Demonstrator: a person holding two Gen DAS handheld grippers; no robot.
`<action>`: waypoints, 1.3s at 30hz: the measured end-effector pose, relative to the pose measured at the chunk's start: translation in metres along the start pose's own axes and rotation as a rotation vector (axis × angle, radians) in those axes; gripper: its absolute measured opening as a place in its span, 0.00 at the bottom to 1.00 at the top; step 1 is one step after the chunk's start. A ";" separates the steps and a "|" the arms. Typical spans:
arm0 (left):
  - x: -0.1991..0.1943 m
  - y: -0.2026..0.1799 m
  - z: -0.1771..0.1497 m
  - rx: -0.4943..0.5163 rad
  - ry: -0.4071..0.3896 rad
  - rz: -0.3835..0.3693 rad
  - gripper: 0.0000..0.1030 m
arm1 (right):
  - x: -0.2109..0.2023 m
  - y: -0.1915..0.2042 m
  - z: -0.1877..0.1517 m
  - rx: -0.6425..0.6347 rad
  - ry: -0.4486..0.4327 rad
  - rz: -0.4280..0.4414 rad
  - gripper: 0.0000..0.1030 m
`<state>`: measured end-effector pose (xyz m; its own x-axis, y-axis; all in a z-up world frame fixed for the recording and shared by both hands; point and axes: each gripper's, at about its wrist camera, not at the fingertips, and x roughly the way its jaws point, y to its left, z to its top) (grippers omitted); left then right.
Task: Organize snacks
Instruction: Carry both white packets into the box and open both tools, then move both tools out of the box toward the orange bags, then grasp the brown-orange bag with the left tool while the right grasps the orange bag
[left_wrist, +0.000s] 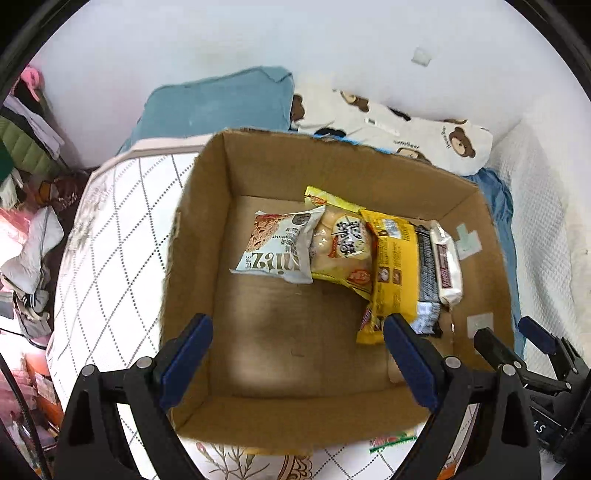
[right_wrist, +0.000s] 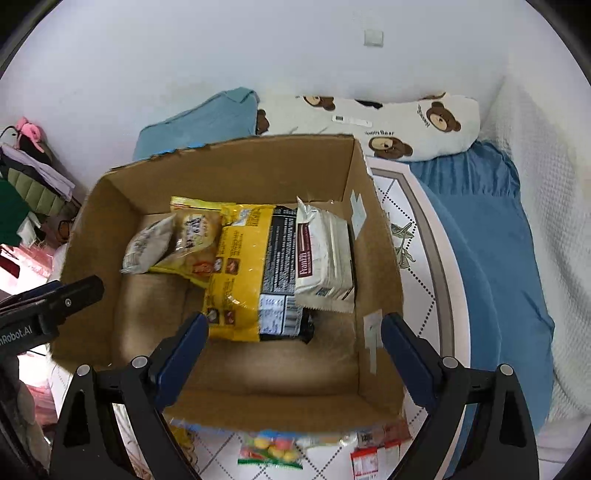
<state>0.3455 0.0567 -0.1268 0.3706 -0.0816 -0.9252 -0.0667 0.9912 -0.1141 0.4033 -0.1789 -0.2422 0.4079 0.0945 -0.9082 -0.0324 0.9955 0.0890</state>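
Observation:
An open cardboard box stands on a round table. Inside lie several snack packs in a row: a white oat biscuit pack, a pale yellow bag, a bright yellow bag, a black pack and a white wafer pack. My left gripper is open and empty above the box's near left part. My right gripper is open and empty above the box's near edge.
The table has a white diamond-pattern top. Loose snacks lie before the box: a candy bag and small packets. A blue cushion, a bear-print pillow and a teal pillow lie behind. Clutter sits far left.

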 end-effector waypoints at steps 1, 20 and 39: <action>-0.004 -0.001 -0.003 0.004 -0.010 0.000 0.92 | -0.006 0.002 -0.003 -0.003 -0.011 0.001 0.94; -0.099 -0.015 -0.085 0.075 -0.156 -0.027 0.92 | -0.122 0.012 -0.077 0.031 -0.160 0.087 0.94; 0.070 -0.070 -0.283 0.424 0.444 -0.011 0.91 | -0.038 -0.145 -0.299 0.603 0.290 0.094 0.94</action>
<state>0.1138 -0.0480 -0.2863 -0.0585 -0.0373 -0.9976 0.3430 0.9377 -0.0552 0.1196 -0.3248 -0.3430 0.1644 0.2620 -0.9510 0.4937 0.8128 0.3093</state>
